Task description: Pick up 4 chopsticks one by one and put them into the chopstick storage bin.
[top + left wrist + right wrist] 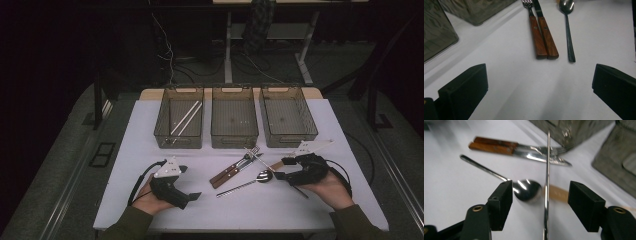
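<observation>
1. The right gripper [284, 169] sits low over the right part of the white table [150, 130], held in the person's right hand [330, 189]. Its jaws stand apart, with nothing clamped.
2. In the right gripper view, a thin metal chopstick [547, 182] runs between the jaws, from near to far. Neither pad touches it.
3. In the same view, the bowl of a spoon [527, 190] lies just beside the left jaw and to the left of the chopstick. Whether the chopstick rests on the spoon, I cannot tell.
4. The spoon's handle runs to the near left in the high view.
5. A fork [235, 168] and a knife [227, 176], both with wooden handles, lie side by side and touching, just left of the spoon.
6. The left gripper [192, 197] rests at the near left of the table in the left hand [150, 200]. Its jaws are wide apart and hold nothing, and it lies well apart from the cutlery.
7. Three mesh bins stand in a row at the far side. The left bin [161, 131] holds two pale chopsticks [186, 118]. The middle bin [216, 135] and the right bin [310, 130] stand beside it.
</observation>
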`<action>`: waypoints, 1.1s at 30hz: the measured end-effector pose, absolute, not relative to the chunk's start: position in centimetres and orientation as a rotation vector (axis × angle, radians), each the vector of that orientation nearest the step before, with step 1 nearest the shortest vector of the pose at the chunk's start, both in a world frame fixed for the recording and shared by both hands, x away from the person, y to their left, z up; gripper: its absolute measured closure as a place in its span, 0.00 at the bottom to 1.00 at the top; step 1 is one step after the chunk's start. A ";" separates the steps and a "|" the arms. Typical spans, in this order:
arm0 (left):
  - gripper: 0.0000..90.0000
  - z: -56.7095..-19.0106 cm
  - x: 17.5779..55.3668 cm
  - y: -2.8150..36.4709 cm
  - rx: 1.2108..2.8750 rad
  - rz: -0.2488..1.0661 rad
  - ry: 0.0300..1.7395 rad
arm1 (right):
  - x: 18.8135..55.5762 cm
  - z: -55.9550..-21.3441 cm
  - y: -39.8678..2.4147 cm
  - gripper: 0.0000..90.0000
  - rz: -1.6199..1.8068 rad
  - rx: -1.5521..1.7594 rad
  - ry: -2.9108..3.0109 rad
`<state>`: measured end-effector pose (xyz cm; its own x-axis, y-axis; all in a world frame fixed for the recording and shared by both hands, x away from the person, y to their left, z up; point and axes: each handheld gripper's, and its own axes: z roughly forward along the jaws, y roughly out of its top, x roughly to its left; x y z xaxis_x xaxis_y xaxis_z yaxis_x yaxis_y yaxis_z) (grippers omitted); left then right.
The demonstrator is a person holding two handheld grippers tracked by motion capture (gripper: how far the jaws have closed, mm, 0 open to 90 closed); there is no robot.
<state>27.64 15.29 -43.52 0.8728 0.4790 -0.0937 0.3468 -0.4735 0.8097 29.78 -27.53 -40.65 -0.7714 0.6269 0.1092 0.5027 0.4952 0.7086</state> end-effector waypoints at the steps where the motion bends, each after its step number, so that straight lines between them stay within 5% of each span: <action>1: 0.00 -43.5 27.6 15.3 2.109 0.180 0.598 | 29.7 -40.8 -27.8 0.42 1.121 0.990 2.575; 11: 0.00 -43.5 27.6 15.3 2.112 0.181 0.597 | 28.4 -42.3 -29.3 0.58 1.046 1.048 2.616; 33: 0.00 -43.6 27.7 15.2 2.117 0.182 0.593 | 28.3 -43.7 -28.4 0.76 0.851 1.053 2.663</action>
